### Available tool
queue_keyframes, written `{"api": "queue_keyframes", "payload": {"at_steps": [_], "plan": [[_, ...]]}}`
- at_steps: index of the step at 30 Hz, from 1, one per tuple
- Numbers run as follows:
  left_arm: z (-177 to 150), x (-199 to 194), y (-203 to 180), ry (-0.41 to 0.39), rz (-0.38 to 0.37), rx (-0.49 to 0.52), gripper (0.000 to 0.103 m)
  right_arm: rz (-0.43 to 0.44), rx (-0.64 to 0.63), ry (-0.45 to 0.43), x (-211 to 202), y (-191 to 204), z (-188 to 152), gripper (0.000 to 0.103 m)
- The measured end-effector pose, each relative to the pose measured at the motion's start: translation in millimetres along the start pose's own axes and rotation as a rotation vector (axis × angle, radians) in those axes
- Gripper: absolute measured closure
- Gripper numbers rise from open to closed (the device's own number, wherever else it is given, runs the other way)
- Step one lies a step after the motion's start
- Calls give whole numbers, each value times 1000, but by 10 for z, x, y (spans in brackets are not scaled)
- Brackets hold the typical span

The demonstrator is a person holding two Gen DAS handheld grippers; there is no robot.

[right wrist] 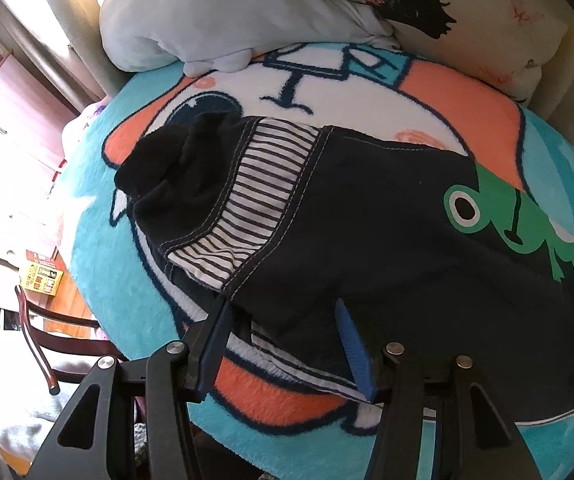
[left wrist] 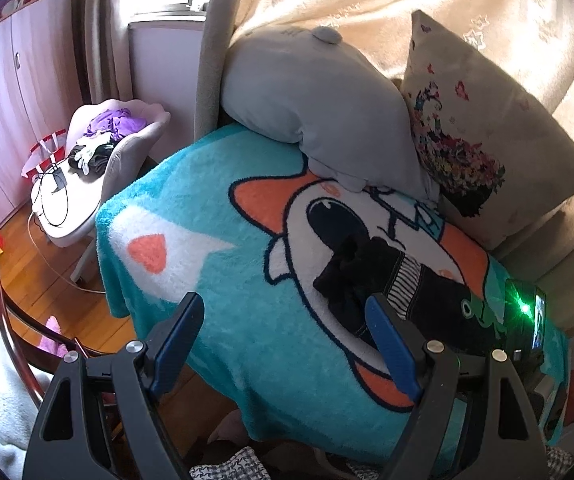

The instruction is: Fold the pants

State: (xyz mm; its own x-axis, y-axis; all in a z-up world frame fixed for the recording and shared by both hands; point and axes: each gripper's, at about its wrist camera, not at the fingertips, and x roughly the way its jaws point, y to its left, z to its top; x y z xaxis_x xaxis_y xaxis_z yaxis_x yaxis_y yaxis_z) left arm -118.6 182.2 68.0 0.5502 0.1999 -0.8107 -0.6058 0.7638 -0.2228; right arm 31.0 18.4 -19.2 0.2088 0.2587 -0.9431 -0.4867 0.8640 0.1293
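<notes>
Small dark navy pants [right wrist: 367, 208] with a striped pocket panel and a green frog print lie on a teal cartoon blanket [right wrist: 127, 280]. One black end [right wrist: 167, 160] is bunched up at the left. My right gripper [right wrist: 283, 312] is open, its blue fingers straddling the near edge of the pants. In the left wrist view the pants [left wrist: 419, 292] lie at the right. My left gripper [left wrist: 283, 312] is open and empty above the blanket [left wrist: 227, 320], its right finger near the bunched end.
A grey plush pillow [left wrist: 307, 88] and a floral cushion [left wrist: 487, 128] lean at the back. A lit phone [left wrist: 535, 316] stands at the blanket's right edge. A chair with clothes [left wrist: 99, 152] and a dark wooden chair [left wrist: 15, 312] stand on the floor at the left.
</notes>
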Motion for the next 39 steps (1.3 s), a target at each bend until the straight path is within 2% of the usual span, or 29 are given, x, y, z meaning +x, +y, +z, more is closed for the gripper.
{"api": "queue_keyframes", "payload": {"at_steps": [3, 6, 9, 12, 15, 18, 21, 23, 25, 30, 34, 39], "plan": [[-1, 68, -117, 30, -8, 25, 21, 15, 21, -7, -10, -46, 9, 46], [14, 128, -307, 44, -29, 76, 21, 22, 41, -55, -131, -165, 9, 46], [5, 212, -583, 64, -94, 138, 21, -5, 102, -118, -325, -448, -50, 46], [-48, 360, -899, 105, -173, 201, 21, -71, 212, -192, -633, -924, -193, 46], [-153, 519, -1255, 164, -241, 273, 21, -171, 376, -284, -1078, -1569, -508, 45], [-272, 604, -1601, 208, -297, 349, 21, -244, 552, -336, -1425, -2160, -930, 42], [-348, 644, -1884, 237, -334, 424, 21, -255, 688, -347, -1583, -2575, -1349, 42], [-362, 687, -2051, 260, -354, 470, 21, -219, 759, -355, -1624, -2753, -1579, 42], [-351, 731, -2228, 277, -369, 517, 21, -148, 801, -366, -1598, -2829, -1706, 42], [-301, 892, -2762, 331, -434, 640, 21, 23, 797, -353, -1314, -2801, -1603, 40], [-310, 1148, -3239, 430, -497, 662, 21, 53, 757, -351, -1167, -2727, -1501, 40], [-436, 1552, -3836, 546, -539, 672, 21, 0, 658, -340, -995, -2641, -1258, 40]]}}
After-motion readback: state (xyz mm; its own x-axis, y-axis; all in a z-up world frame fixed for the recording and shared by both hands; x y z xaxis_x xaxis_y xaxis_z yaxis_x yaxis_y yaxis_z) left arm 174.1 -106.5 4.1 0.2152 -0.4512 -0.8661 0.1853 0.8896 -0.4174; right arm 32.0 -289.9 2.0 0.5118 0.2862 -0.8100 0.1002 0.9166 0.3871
